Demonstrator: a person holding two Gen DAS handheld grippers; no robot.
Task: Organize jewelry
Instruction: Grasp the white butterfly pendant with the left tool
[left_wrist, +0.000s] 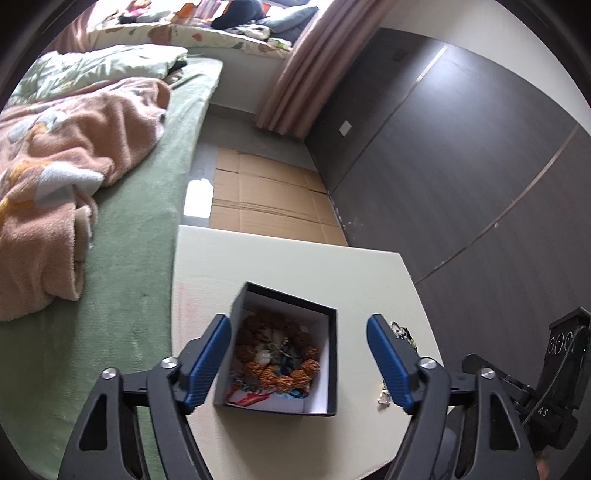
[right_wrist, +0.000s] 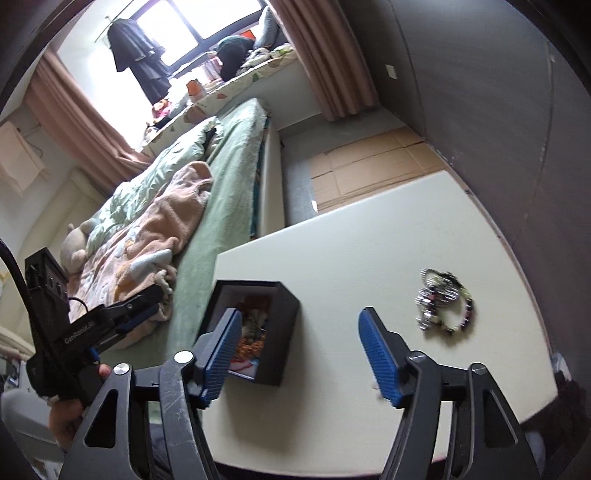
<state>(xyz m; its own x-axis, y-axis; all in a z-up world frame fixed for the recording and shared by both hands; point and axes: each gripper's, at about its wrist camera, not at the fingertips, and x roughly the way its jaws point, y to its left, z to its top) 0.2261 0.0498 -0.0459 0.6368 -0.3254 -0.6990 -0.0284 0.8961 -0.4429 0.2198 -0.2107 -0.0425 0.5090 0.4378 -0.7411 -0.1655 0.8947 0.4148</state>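
While both claws, left (left_wrist: 297, 363) and right (right_wrist: 299, 356), stand released and empty, box (left_wrist: 284, 354) holds beads; bracelet (right_wrist: 445, 302) lies apart on tabletop (right_wrist: 369, 258).

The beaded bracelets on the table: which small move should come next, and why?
Probably bring the right tool over the bracelets and lower it around them. They lie loose on the white table, outside the black box that already holds other beads. Both tools are open and hold nothing, and the right one is nearer.
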